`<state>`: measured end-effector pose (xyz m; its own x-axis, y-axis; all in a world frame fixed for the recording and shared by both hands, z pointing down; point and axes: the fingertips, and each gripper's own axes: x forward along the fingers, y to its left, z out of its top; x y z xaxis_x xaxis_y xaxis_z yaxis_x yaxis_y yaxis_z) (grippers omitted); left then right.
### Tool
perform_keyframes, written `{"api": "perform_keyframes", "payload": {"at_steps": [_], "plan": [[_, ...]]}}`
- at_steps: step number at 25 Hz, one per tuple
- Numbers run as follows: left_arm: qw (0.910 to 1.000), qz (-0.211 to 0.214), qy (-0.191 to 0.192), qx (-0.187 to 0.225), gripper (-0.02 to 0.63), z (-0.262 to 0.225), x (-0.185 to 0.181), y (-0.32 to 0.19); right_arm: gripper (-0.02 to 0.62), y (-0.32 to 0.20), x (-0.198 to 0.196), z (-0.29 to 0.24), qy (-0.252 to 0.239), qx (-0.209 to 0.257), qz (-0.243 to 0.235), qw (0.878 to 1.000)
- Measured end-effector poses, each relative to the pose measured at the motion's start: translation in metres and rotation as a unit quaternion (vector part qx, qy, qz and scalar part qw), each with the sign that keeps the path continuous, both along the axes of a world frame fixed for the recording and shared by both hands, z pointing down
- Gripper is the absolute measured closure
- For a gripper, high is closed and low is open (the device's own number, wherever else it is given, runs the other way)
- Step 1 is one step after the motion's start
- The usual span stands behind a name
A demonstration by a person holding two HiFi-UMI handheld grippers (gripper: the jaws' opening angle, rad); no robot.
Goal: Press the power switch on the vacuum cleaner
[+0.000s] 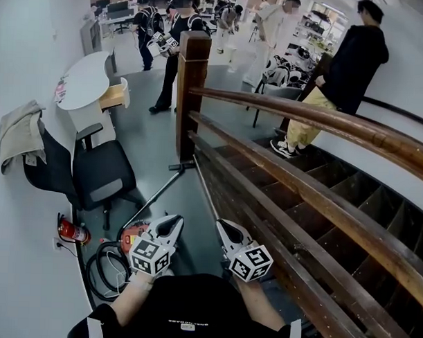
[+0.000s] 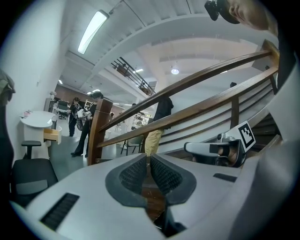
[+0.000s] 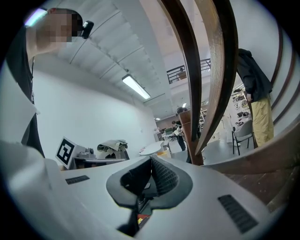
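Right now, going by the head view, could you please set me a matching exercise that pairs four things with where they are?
Things:
1. red fire extinguisher
2. white round-ended table
3. black swivel office chair
4. black coiled vacuum hose

Places:
A. far off at upper left, near the standing people
B. looped on the floor, nearest the left claw
C. upright against the left wall
D. mid-floor, between the table and the extinguisher

Pairs: 1-C, 2-A, 3-D, 4-B.
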<state>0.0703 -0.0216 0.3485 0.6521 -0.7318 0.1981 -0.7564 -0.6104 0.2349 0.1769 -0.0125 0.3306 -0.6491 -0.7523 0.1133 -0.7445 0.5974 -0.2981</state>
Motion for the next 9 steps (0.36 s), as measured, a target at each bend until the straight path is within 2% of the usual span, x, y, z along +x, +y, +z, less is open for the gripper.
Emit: {"api": "perform_keyframes", "payload": {"at_steps": [9], "plan": [[1.0000,-0.001,-0.005,-0.002,0.589,0.004,0.009,0.003,0.569,0.005,0.013,0.003,0.001,-0.004,0.005,1.000]]}}
